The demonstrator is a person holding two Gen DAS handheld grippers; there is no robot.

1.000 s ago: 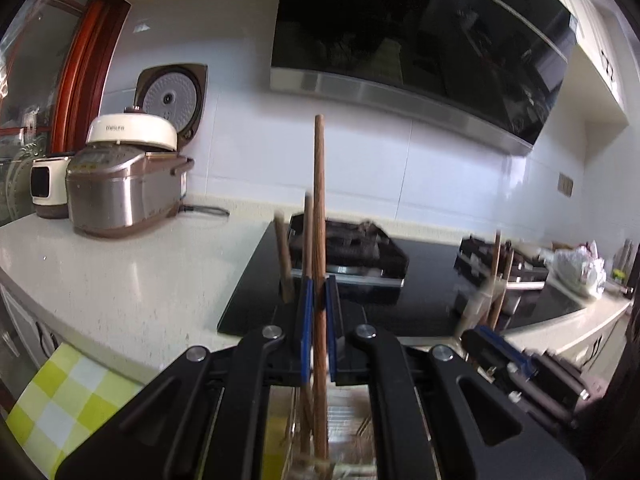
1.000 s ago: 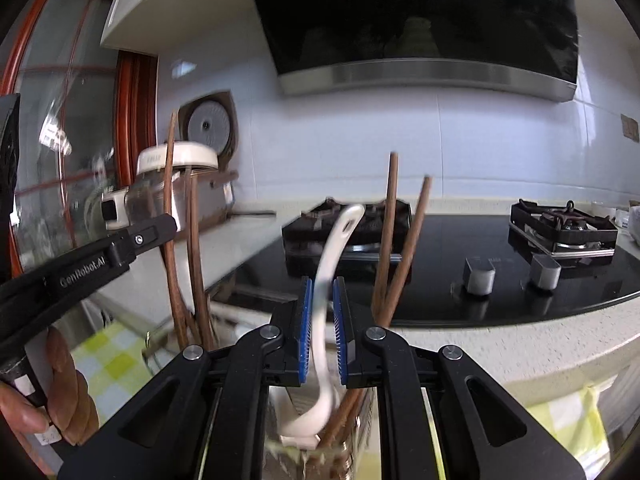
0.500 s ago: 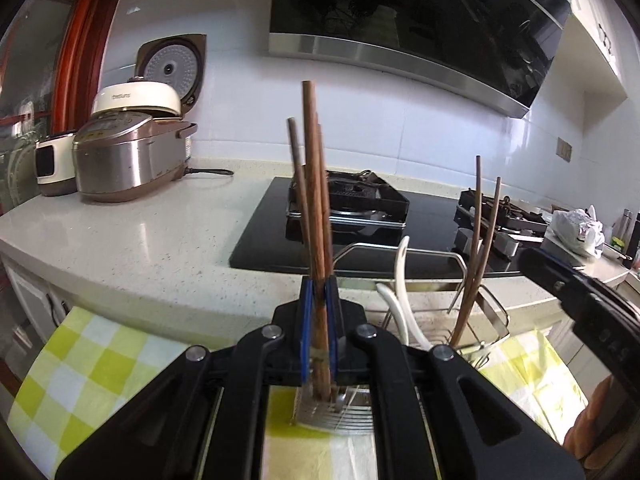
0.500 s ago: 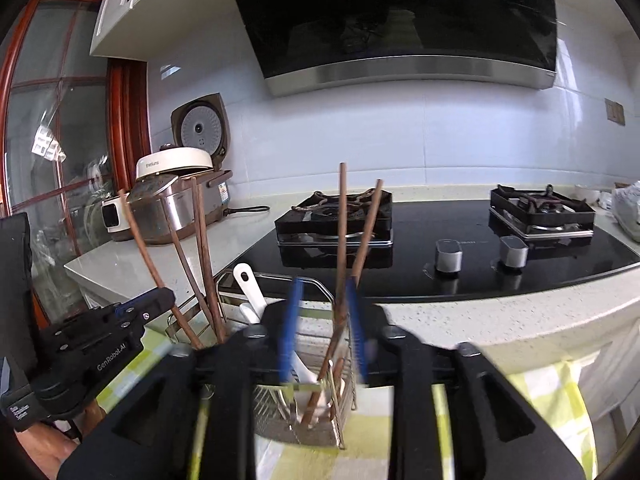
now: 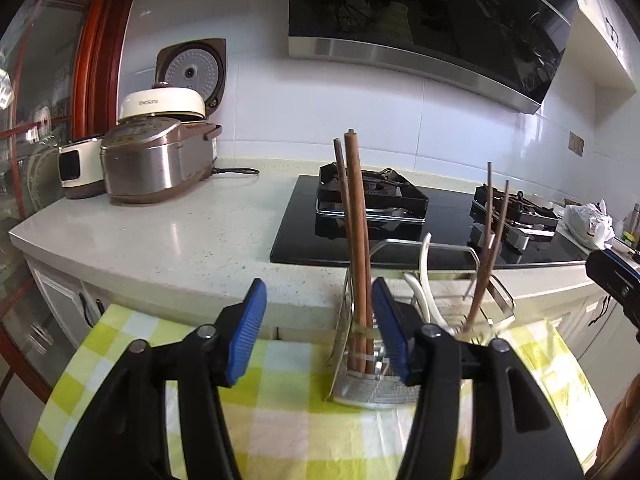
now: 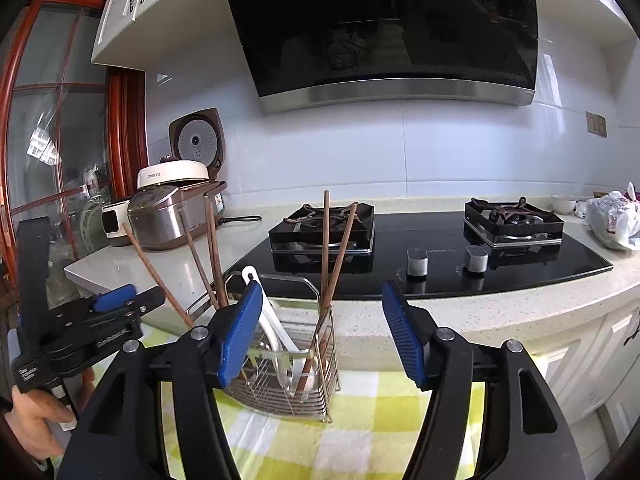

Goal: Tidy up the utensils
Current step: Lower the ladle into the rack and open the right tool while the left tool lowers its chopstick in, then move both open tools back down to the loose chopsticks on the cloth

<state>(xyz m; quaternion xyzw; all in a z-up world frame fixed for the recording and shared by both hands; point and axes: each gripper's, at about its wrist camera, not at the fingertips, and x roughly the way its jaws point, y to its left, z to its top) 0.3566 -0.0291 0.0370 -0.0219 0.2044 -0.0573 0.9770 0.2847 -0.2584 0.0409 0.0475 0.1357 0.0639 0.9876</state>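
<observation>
A wire utensil caddy [image 5: 362, 380] [image 6: 280, 388] stands on the yellow checked cloth. Brown chopsticks [image 5: 356, 240] [image 6: 211, 248] stand upright in its left end. A white spoon [image 5: 425, 276] [image 6: 272, 322] leans in the middle, and a second chopstick pair [image 5: 491, 240] [image 6: 334, 256] rises from the right end. My left gripper [image 5: 318, 334] [image 6: 132, 300] has its jaws opening; the chopsticks stand free beyond the pads, untouched. My right gripper [image 6: 320, 332] [image 5: 608, 268] is opening too, with nothing pressed between its pads, and the spoon rests behind its left pad.
Behind the cloth [image 5: 280, 420] runs a speckled counter [image 5: 180, 240] with a black gas hob [image 6: 420, 248], rice cookers [image 5: 156, 164] at the left and a plastic bag [image 6: 616, 220] at the right. A hand [image 6: 36, 420] holds the left gripper.
The left gripper let go of the brown chopsticks and the right one let go of the white spoon. Both pulled back from the caddy and their jaws spread apart.
</observation>
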